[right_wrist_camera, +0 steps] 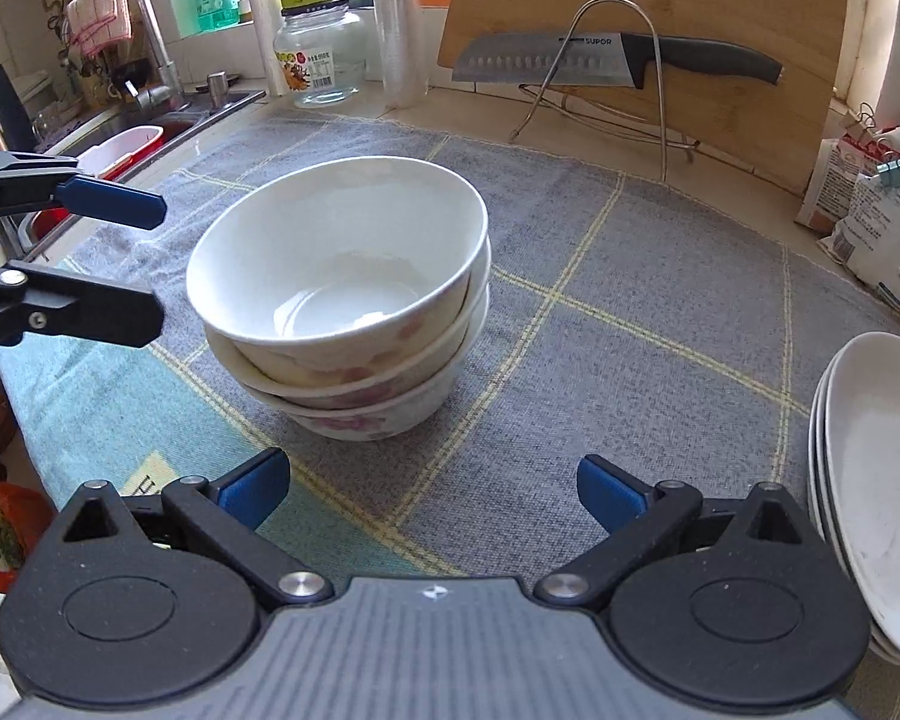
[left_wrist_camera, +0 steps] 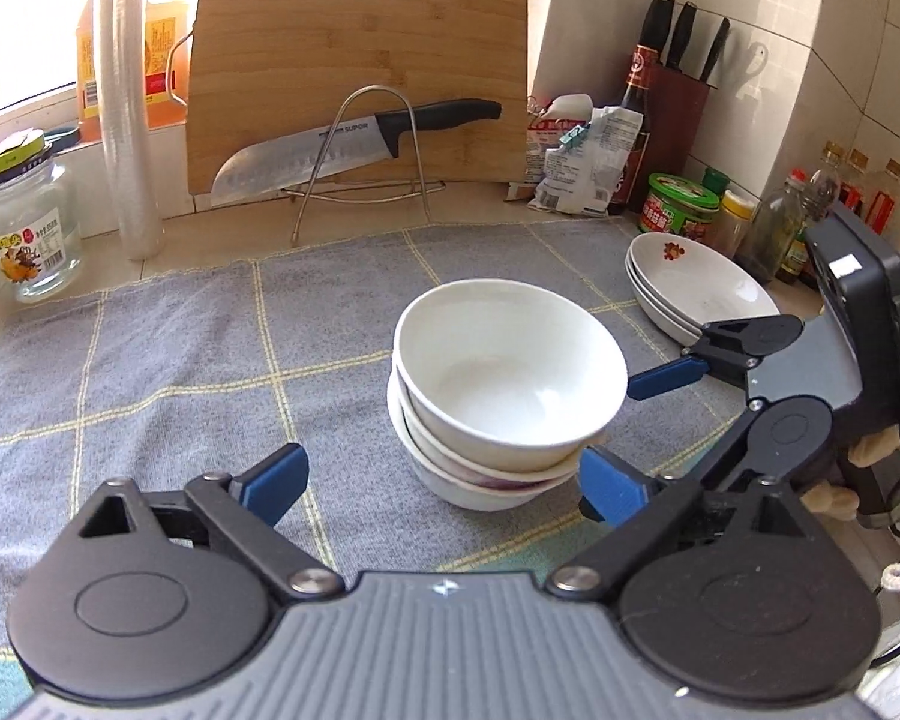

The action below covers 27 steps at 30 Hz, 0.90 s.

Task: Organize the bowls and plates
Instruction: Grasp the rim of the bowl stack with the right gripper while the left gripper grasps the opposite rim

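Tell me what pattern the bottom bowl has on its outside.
Pink floral print on white, clearest on the bottom bowl in the right wrist view.

"SUPOR" on the knife blade, against the cutting board.

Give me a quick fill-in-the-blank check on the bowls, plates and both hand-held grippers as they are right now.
1. The stack of bowls holds ____ bowls.
2. The stack of plates lies on the bowls' ____ side in the left wrist view.
3. The knife rests on a wire rack against the ____ board.
4. The left hand-held gripper and right hand-held gripper both hold ____.

Missing words: three; right; cutting; nothing
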{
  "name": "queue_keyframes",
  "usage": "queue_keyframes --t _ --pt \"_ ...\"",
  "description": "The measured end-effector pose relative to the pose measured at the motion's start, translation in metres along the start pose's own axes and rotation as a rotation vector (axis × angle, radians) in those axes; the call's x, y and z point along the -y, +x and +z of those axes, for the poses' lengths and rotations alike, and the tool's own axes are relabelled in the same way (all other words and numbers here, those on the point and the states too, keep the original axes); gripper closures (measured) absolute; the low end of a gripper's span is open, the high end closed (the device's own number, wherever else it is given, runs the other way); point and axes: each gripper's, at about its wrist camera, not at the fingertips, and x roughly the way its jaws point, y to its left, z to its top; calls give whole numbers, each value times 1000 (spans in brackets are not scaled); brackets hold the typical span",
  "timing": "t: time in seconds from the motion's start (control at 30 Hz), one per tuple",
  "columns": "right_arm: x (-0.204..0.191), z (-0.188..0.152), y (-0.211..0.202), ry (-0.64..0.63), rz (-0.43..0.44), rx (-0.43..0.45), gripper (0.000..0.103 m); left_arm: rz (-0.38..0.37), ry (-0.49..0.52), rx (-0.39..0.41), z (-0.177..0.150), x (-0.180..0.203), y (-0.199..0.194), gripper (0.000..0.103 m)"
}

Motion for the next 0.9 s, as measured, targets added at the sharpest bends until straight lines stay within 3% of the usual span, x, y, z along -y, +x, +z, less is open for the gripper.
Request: queue_keyframes --t 0.33,0.57,0.9 --pt "-4 -2 25 -76 -39 -44 0 -1 119 -129 -25 2 46 6" --pt "-5 -1 26 -84 -42 -60 0 -79 213 -153 -24 -5 70 6" --pt "-8 0 26 -64 -56 -60 0 -146 352 -106 -23 -9 80 0"
